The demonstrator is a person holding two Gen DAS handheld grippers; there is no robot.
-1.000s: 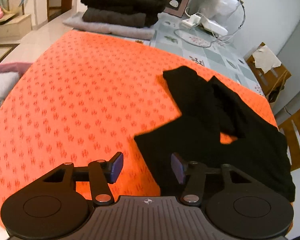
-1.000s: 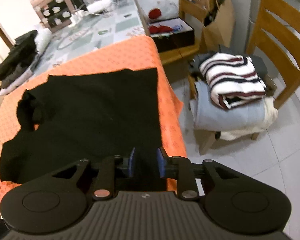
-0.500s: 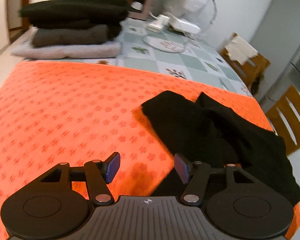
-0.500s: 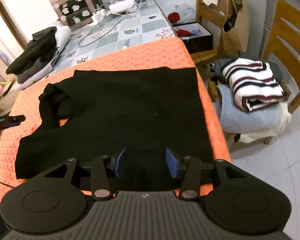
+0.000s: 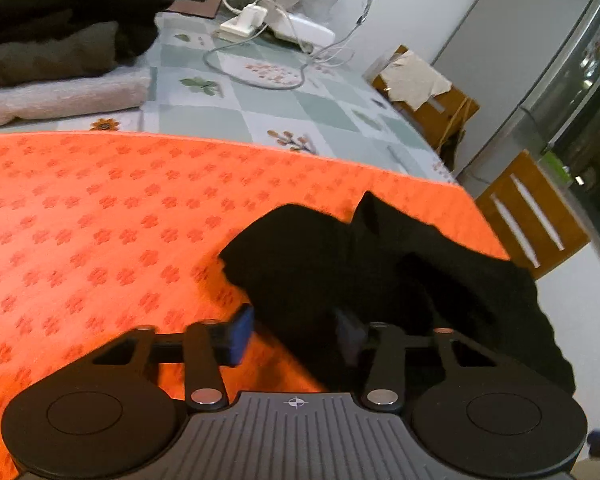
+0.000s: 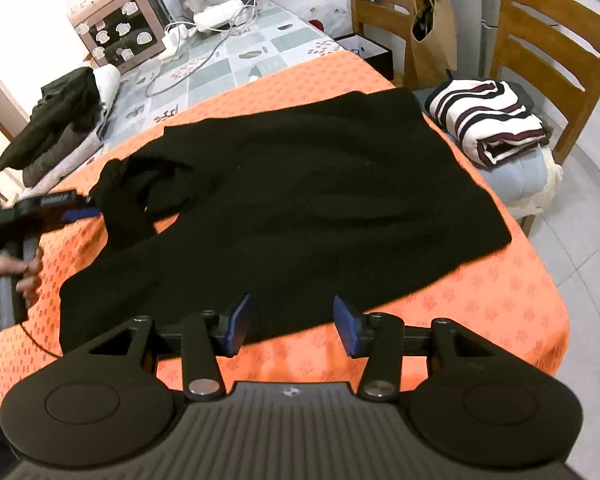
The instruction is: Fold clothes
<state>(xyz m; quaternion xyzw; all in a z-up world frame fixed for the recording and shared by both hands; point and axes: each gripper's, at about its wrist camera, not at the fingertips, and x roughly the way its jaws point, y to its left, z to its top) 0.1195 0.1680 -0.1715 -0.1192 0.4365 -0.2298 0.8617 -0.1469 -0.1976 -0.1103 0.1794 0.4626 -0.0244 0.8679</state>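
Black top: the black top (image 6: 300, 200) lies spread on the orange cloth (image 6: 500, 304) that covers the worktop. Its near edge runs just past the tips of the right fingers.
Bunched part: a sleeve (image 6: 128, 192) is crumpled at one side of the top, right in front of the left fingers.
Left gripper: the left gripper (image 5: 296, 334) points down at that crumpled part. Its jaws have just been closing. One blue pad (image 5: 240, 334) is over the orange cloth, and the other is dark against the black cloth. I cannot tell if they pinch the cloth yet.
Right gripper: the right gripper (image 6: 290, 324) hangs over the near edge of the top. Its jaws have just been opening. The fingers (image 6: 346, 330) are let go, with nothing between them.
Hand: a hand (image 6: 10, 270) holds the handle of the left gripper.
Folded pile: a stack of dark folded clothes (image 6: 56, 120) sits far beyond the fingers.
Chair: a striped folded sweater (image 6: 488, 120) rests on a chair to the right of the right fingers.
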